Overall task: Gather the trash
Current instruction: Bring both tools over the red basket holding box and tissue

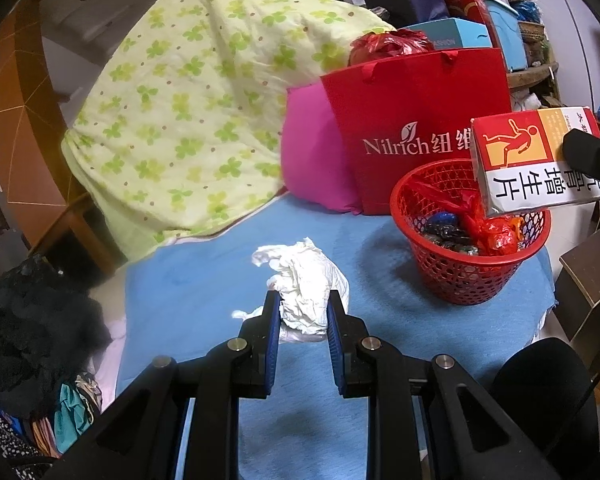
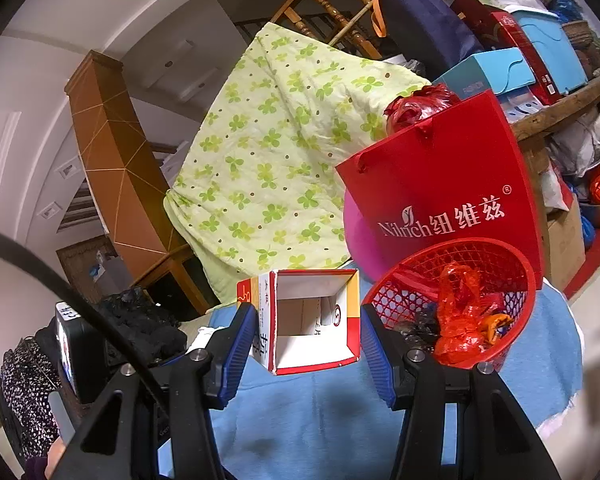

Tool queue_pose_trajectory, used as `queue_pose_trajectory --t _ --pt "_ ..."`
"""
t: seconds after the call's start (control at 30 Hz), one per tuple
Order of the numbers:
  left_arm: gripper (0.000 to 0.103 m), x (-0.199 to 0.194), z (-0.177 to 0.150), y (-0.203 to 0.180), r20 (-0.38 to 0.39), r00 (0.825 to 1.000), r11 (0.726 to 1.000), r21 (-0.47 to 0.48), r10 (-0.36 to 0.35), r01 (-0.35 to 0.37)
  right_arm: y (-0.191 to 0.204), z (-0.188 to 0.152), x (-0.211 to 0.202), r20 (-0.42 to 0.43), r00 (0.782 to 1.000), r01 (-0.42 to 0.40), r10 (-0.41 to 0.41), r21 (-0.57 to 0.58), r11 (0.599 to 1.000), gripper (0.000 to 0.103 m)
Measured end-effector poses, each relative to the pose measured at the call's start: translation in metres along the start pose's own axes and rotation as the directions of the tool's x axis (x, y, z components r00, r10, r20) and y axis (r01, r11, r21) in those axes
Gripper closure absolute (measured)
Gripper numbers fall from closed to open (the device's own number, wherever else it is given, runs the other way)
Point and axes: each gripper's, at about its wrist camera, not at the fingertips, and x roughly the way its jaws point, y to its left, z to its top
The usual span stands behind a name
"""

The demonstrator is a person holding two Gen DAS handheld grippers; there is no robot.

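Observation:
A crumpled white tissue [image 1: 306, 284] lies on the blue cloth [image 1: 204, 280]. My left gripper [image 1: 303, 312] is shut on its near end. A red mesh basket [image 1: 466, 276] with red plastic and dark wrappers stands to the right; it also shows in the right wrist view [image 2: 496, 256]. My right gripper [image 2: 308, 320] is shut on an empty open-ended medicine box [image 2: 312, 320] and holds it in the air just left of the basket. In the left wrist view the box [image 1: 536, 160] hangs over the basket's far right rim.
A red Nilrich paper bag [image 1: 416, 120] and a pink cushion [image 1: 312, 152] stand behind the basket. A green clover quilt [image 1: 196, 108] is draped at the back. Dark clothes [image 1: 28, 320] pile up on the left. Boxes crowd the far right.

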Motion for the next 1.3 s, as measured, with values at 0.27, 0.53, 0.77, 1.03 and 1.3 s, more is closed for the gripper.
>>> queue_pose_trajectory --t 0.27,0.53,0.77,1.03,1.3 --pt "0.079 0.002 0.004 -0.011 -0.003 1.0 1.0 0.017 -0.012 0.012 -0.01 0.002 -0.004 0.011 1.0 0.013 -0.013 0.019 1.0 0.047" --pt "0.079 0.004 0.006 -0.02 -0.007 1.0 0.999 0.035 -0.017 0.018 -0.018 0.002 -0.007 0.016 1.0 0.015 -0.016 0.041 0.999 0.047" --pt "0.079 0.008 0.007 -0.031 -0.014 1.0 0.998 0.053 -0.027 0.028 -0.029 0.001 -0.01 0.02 1.0 0.019 -0.02 0.065 0.998 0.047" --pt "0.079 0.012 0.005 -0.041 -0.028 0.999 0.997 0.063 -0.037 0.039 -0.037 0.0 -0.012 0.018 0.999 0.025 -0.027 0.082 0.996 0.047" --pt "0.079 0.019 0.005 -0.049 -0.043 0.998 0.996 0.076 -0.047 0.05 -0.046 -0.003 -0.012 0.015 0.999 0.036 -0.038 0.1 0.994 0.047"
